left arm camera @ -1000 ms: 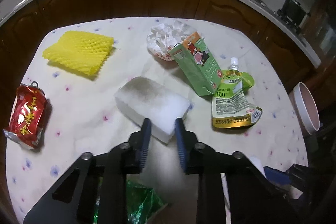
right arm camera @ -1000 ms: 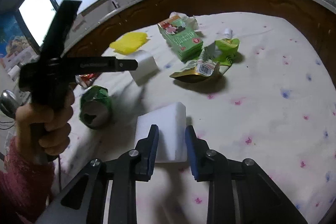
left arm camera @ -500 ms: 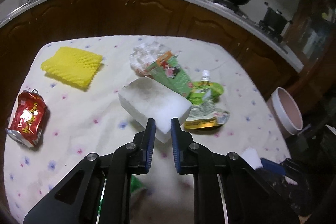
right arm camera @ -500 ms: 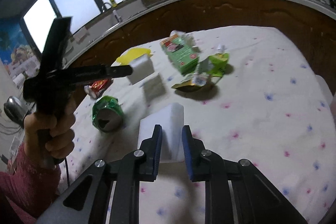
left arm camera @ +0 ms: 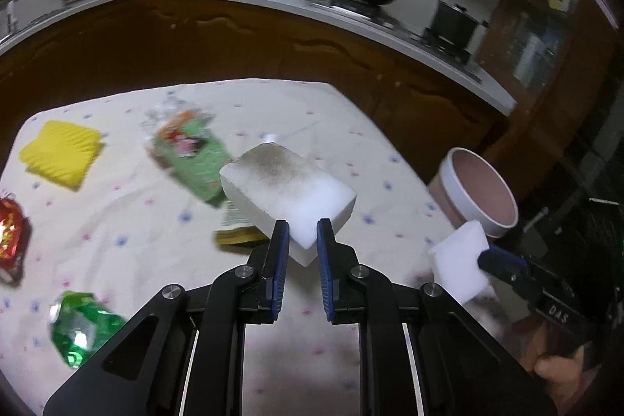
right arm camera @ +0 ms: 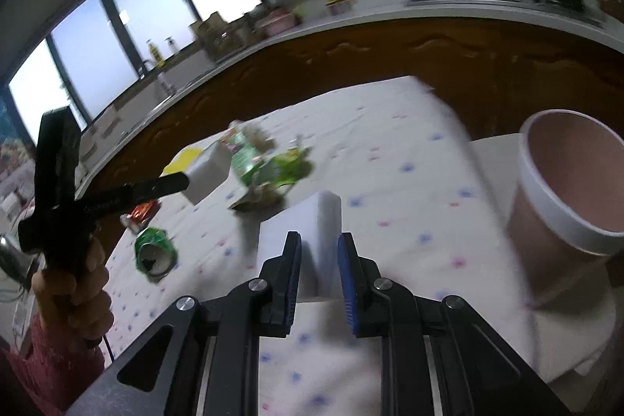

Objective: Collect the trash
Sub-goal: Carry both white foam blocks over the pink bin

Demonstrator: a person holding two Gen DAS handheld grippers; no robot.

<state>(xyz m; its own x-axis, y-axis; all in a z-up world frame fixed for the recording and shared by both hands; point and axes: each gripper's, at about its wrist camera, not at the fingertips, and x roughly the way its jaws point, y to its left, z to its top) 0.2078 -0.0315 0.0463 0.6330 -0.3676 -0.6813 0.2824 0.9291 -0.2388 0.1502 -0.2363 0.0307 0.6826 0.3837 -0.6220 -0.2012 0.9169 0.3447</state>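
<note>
Two foam blocks held: L fingers (left arm camera: 303,236) clamp soiled block (left arm camera: 286,184) corner; R fingers (right arm camera: 319,250) clamp clean block (right arm camera: 308,236).

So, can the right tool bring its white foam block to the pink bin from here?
Probably yes. The right tool grips its foam block, and the pink bin stands open close to its right, with nothing between them.

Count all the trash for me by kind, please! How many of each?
White foam blocks: 2
Crushed cans: 2, green and red
Green drink carton: 1
Drink pouch: 1
Yellow foam net: 1
Crumpled plastic wrapper: 1
Total: 8
</note>
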